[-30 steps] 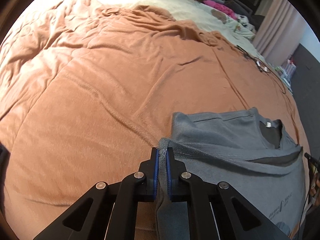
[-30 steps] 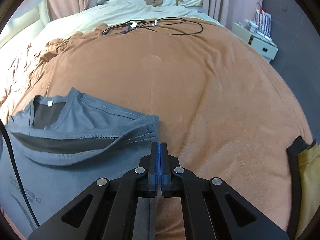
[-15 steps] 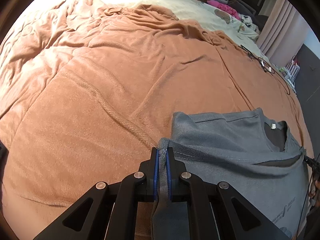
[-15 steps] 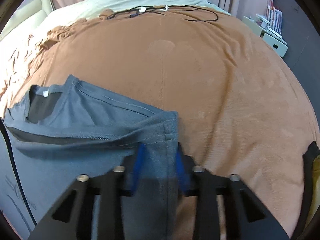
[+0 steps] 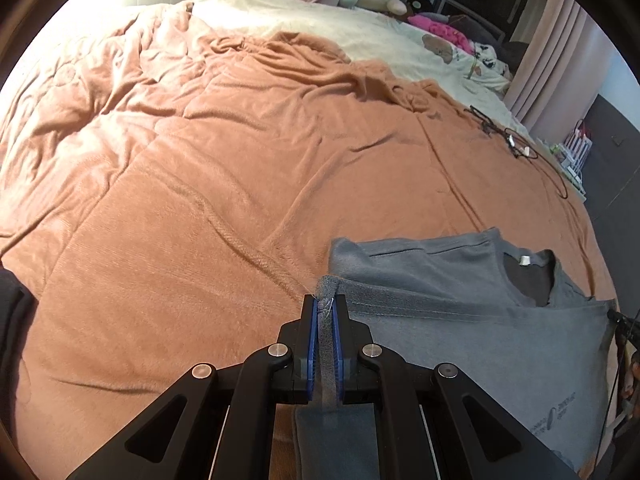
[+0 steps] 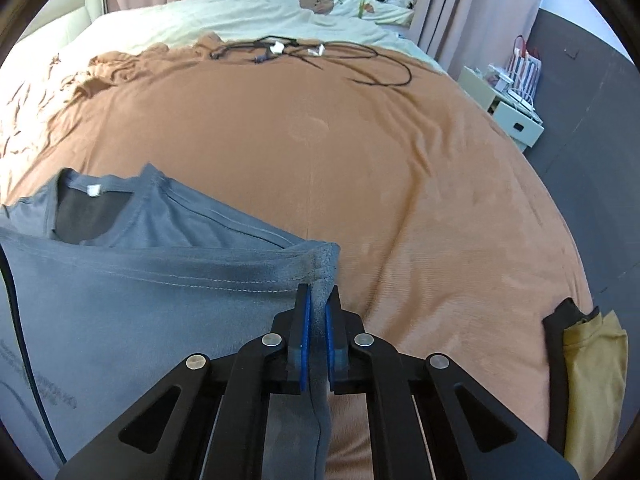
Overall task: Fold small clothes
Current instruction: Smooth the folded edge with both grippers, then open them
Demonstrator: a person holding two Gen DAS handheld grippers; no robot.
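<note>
A grey T-shirt (image 5: 480, 344) lies on the brown blanket (image 5: 240, 184), its lower hem folded up toward the neck opening and white label (image 5: 525, 259). My left gripper (image 5: 325, 304) is shut on the left corner of that hem, and cloth runs back between the blue pads. In the right wrist view the same T-shirt (image 6: 120, 300) fills the lower left. There my right gripper (image 6: 318, 294) is shut on the hem's right corner. The hem stretches in a straight line between the two grips, raised a little off the layer below.
A black cable (image 6: 320, 52) with white plugs lies far back on the blanket. A yellow and black garment (image 6: 592, 380) sits at the right bed edge. A white bedside cabinet (image 6: 508, 108) stands beyond it. Plush toys and cream bedding lie at the headboard end.
The right gripper, shut and empty beside the shirt a second ago, opened around the hem's right corner and has closed on it. The left gripper rose slightly with its corner.
</note>
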